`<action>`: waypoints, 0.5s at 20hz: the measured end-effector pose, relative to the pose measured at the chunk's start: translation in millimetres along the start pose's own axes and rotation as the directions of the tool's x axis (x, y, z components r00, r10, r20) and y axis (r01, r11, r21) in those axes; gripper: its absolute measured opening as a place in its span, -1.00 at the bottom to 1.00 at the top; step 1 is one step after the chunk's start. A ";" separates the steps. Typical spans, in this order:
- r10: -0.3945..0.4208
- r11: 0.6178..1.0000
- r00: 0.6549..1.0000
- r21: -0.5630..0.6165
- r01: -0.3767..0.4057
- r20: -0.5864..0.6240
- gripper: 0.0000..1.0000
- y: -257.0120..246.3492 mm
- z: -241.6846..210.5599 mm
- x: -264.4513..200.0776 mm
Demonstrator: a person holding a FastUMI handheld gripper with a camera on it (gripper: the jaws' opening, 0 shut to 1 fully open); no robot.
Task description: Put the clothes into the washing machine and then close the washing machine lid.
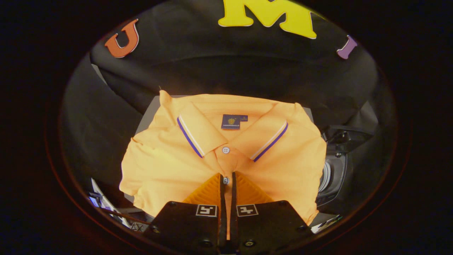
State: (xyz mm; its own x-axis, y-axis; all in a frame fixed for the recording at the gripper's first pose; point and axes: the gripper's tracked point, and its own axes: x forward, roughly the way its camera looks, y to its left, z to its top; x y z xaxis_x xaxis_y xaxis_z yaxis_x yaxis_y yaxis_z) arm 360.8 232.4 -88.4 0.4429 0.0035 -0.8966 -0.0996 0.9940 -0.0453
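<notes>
A folded orange polo shirt (170, 166) with a striped collar and a dark neck label lies spread just ahead of my fingers, over a grey surface (148, 113). My gripper (227, 177) is shut on the shirt's button placket. A thin strip of orange fabric shows in the narrow gap between the fingers, and a white button sits right at their tips. The collar and a second button lie just beyond the fingertips. To the right of the shirt stands the dark washing machine (334, 173); its round opening shows partly past the shirt's edge.
Black cloth walls close in the booth behind and on both sides. Some papers or small items (102, 202) lie low to the left of the shirt. A pale strip (327, 223) shows below the washing machine.
</notes>
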 end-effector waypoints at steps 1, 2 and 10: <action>-0.007 1.000 1.000 -0.007 0.007 0.015 -0.86 0.8 2.8 -4.6; -0.008 1.000 1.000 -0.009 0.008 0.029 -0.86 2.3 6.3 -9.5; 0.012 0.999 0.991 0.041 -0.017 0.133 -0.86 -2.8 27.6 -48.3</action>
State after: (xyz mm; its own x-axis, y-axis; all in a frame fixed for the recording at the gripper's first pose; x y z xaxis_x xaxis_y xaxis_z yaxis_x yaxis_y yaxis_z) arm 364.3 232.4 -32.8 0.5561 0.0296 -0.8306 -0.0704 0.9974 -0.0116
